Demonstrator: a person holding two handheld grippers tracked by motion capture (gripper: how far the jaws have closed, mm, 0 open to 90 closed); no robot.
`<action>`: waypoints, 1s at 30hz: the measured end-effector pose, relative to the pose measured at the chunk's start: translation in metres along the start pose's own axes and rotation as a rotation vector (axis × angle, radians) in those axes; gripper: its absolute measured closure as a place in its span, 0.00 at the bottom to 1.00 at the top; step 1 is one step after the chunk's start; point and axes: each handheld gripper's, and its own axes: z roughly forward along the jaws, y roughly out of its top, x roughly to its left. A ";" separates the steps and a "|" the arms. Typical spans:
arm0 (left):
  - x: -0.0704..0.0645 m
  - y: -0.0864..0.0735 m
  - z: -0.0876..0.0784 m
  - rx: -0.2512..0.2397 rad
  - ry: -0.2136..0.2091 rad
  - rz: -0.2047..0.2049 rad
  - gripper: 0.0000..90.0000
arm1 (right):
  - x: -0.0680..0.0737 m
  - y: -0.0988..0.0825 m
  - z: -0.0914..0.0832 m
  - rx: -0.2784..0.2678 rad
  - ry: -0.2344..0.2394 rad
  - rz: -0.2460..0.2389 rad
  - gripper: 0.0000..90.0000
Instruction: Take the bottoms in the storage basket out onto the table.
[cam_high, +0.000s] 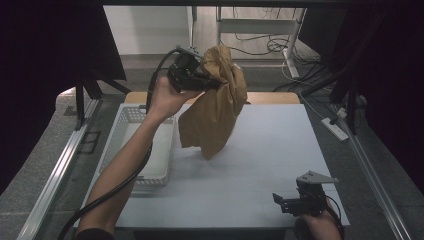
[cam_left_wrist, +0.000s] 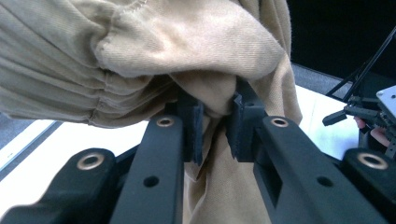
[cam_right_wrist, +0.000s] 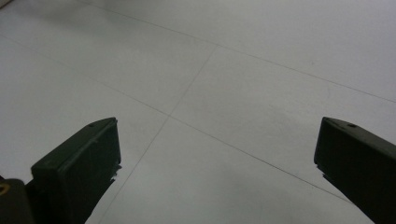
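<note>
A tan cloth garment (cam_high: 216, 107) hangs in the air over the left middle of the table, held up by my left gripper (cam_high: 212, 82), which is shut on a bunched fold near its top. In the left gripper view the jaws pinch the tan cloth (cam_left_wrist: 196, 51) between their pads, at the gripper's tip (cam_left_wrist: 215, 126). The cloth's lower end dangles just above the table. My right gripper (cam_high: 285, 200) rests near the table's front right corner. Its jaws stand wide open over the bare table (cam_right_wrist: 219, 93), with nothing between them at the gripper's middle (cam_right_wrist: 217, 154).
A white mesh basket (cam_high: 131, 120) stands at the table's left side, below my left forearm. The white table top (cam_high: 270, 150) stretches to the right of the cloth. Cables and a power strip (cam_high: 336, 129) lie on the floor beyond the right edge.
</note>
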 end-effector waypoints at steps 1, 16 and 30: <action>0.001 -0.001 0.002 0.003 -0.001 0.000 0.85 | 0.000 0.000 0.000 0.000 0.001 -0.001 0.01; 0.002 -0.016 0.023 0.042 0.014 0.004 0.85 | 0.000 0.000 0.000 0.000 0.001 -0.001 0.01; 0.009 -0.038 0.037 0.102 0.062 -0.006 0.85 | 0.000 0.000 0.000 0.002 0.002 0.001 0.01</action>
